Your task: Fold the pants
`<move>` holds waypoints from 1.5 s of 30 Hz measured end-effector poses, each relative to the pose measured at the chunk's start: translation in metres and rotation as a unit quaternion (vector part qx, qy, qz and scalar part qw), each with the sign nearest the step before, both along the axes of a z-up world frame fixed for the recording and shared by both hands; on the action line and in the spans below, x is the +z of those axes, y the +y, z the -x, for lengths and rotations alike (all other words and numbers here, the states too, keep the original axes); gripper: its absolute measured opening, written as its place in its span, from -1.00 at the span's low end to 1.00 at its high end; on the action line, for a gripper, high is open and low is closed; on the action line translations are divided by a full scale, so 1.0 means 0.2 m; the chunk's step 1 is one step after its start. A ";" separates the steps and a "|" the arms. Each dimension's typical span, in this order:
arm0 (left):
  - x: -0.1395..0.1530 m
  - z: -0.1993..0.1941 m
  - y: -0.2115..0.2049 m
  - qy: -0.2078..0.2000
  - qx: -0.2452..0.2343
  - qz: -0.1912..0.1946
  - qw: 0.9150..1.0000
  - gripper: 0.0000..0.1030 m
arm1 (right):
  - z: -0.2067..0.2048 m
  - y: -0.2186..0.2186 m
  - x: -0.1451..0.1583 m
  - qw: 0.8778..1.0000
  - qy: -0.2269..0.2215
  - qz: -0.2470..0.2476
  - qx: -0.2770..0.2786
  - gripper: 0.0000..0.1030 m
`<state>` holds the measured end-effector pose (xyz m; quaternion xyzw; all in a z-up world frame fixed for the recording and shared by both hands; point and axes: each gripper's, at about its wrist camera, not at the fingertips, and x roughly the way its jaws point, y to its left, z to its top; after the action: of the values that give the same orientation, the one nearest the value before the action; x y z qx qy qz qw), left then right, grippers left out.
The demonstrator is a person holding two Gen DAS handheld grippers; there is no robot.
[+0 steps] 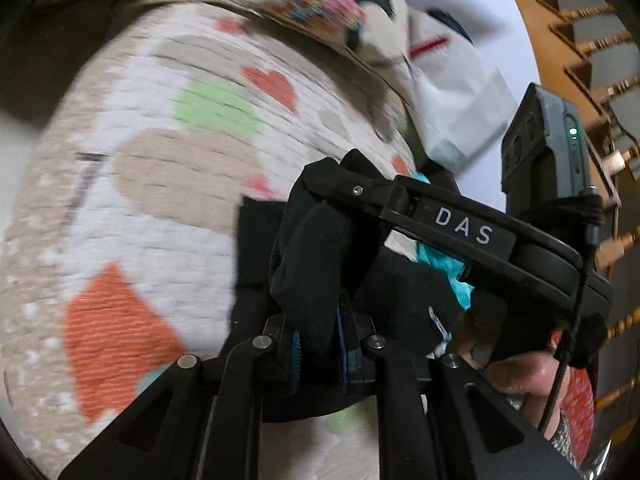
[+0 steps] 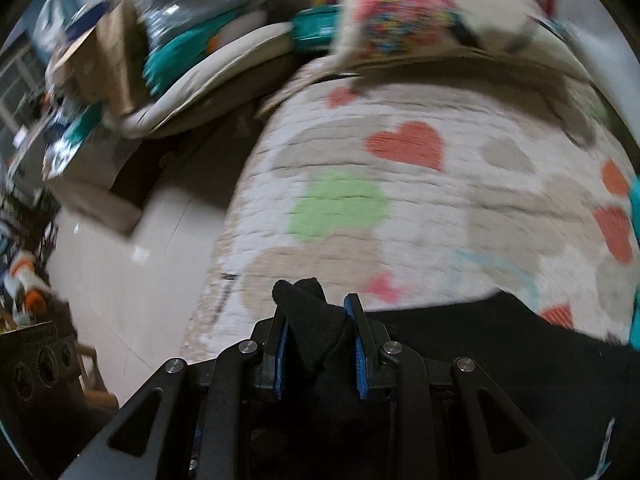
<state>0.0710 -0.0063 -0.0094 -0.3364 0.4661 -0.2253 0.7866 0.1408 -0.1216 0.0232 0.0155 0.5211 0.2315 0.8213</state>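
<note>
Your black pants (image 2: 500,344) hang bunched between both claws, lifted over the heart-patterned rug (image 2: 400,200). Your left claw (image 1: 316,356) is clamped tight on a fold of them; your right claw (image 2: 318,344) pinches another thick fold between its blue pads (image 2: 360,356). A printed cushion (image 2: 404,20) lies at the rug's far edge.

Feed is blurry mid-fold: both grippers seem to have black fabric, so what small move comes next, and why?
Probably carry both grips across and lower the fold onto the blanket: the left gripper and right gripper each pinch the black pants lifted off it.
</note>
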 end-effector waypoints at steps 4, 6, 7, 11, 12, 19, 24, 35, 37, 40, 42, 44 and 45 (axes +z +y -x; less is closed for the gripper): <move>0.00 -0.01 -0.15 0.003 -0.052 0.008 0.999 -0.58 | 0.00 -0.26 -0.06 0.999 0.011 -0.010 -0.047 -0.41; 0.01 0.01 -0.20 0.007 -0.091 0.026 0.995 -0.47 | 0.01 -0.40 -0.09 0.997 0.011 0.000 -0.081 -0.31; 0.03 0.02 -0.22 0.005 -0.104 0.035 0.994 -0.42 | 0.01 -0.49 -0.12 0.994 0.012 0.010 -0.113 -0.27; 0.13 0.09 -0.16 -0.039 -0.135 0.048 0.989 -0.21 | 0.03 -0.75 -0.10 0.978 0.006 0.047 -0.206 -0.15; 0.14 0.10 -0.13 -0.048 -0.123 0.039 0.990 -0.18 | 0.04 -0.80 -0.07 0.975 -0.003 0.049 -0.219 -0.15; -0.03 0.00 0.09 0.031 -0.013 0.025 0.999 -0.16 | 0.15 -0.64 0.09 0.990 -0.032 -0.034 -0.136 -0.15; -0.14 0.01 0.07 0.060 -0.005 0.003 0.998 -0.16 | 0.19 -0.48 -0.10 0.995 0.038 -0.059 -0.076 -0.15; -0.21 0.07 -0.21 0.039 -0.066 -0.079 0.994 -0.34 | 0.03 -0.34 0.02 0.998 -0.011 0.040 -0.046 0.10; -0.21 0.07 -0.22 0.045 -0.069 -0.092 0.992 -0.75 | -0.03 -0.20 0.01 0.999 0.005 0.034 0.001 0.21; -0.21 0.07 -0.22 0.046 -0.066 -0.095 0.992 -0.79 | -0.11 -0.02 -0.11 0.996 0.043 0.067 0.039 0.21; -0.18 0.09 -0.22 0.042 -0.067 -0.104 0.991 -0.81 | -0.13 0.06 -0.22 0.991 0.067 0.105 0.046 0.19; -0.17 0.10 -0.21 0.044 -0.065 -0.112 0.991 -0.82 | -0.14 0.10 -0.31 0.987 0.097 0.120 0.049 -0.76; -0.17 0.11 -0.20 0.049 -0.063 -0.110 0.991 -0.82 | -0.13 0.11 -0.30 0.988 0.093 0.113 0.044 -0.76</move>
<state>0.0493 -0.0454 -0.0428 -0.2283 0.5460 -0.2053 0.7795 0.1673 -0.0995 -0.0372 -0.0791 0.6182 0.2050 0.7547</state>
